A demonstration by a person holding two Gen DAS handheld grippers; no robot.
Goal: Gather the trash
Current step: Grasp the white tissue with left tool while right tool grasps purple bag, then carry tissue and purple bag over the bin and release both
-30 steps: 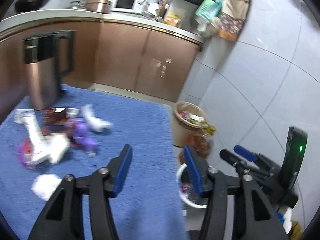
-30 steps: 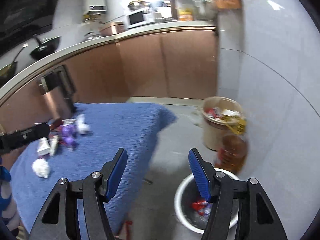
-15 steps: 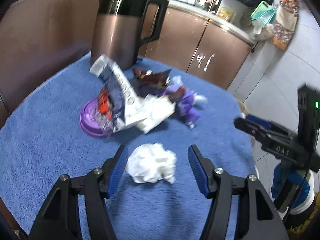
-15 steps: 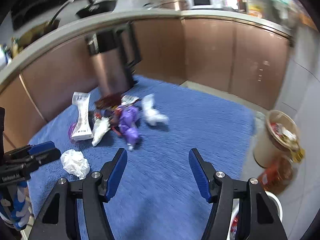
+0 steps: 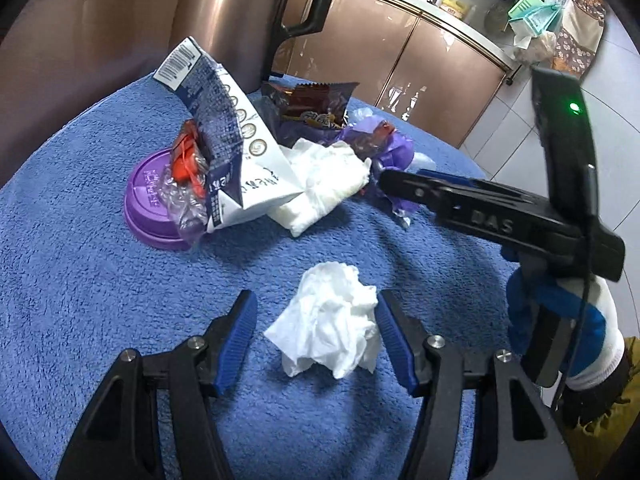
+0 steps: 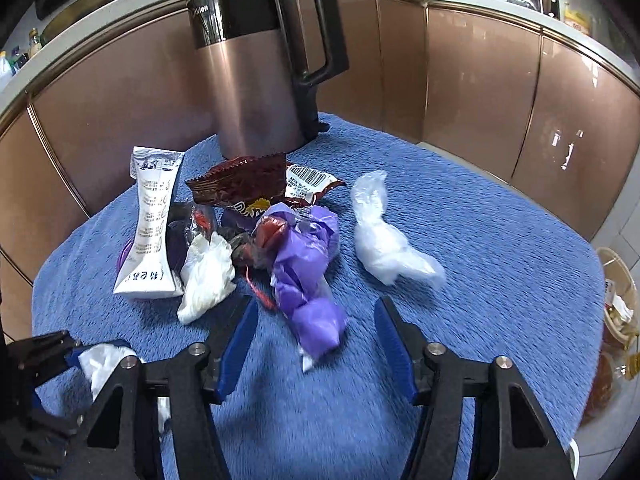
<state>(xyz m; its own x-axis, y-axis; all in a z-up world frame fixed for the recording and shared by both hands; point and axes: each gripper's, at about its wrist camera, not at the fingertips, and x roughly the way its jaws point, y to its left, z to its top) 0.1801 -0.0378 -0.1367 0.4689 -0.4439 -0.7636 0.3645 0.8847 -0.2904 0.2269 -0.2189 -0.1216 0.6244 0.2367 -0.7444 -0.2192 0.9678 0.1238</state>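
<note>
Blue-padded left gripper: jaws closing around crumpled white tissue, pads not yet pressing. Right gripper: jaws closing, purple bag between tips, unclamped. Remaining wrappers lay heaped on blue towel before copper kettle.

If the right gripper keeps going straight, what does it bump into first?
Most likely the purple plastic bag, which lies just ahead of the right gripper between its closing jaws, untouched. Depth is hard to judge.

The left gripper now straddles the crumpled white tissue, closing; the right gripper nears the purple plastic bag, closing.
</note>
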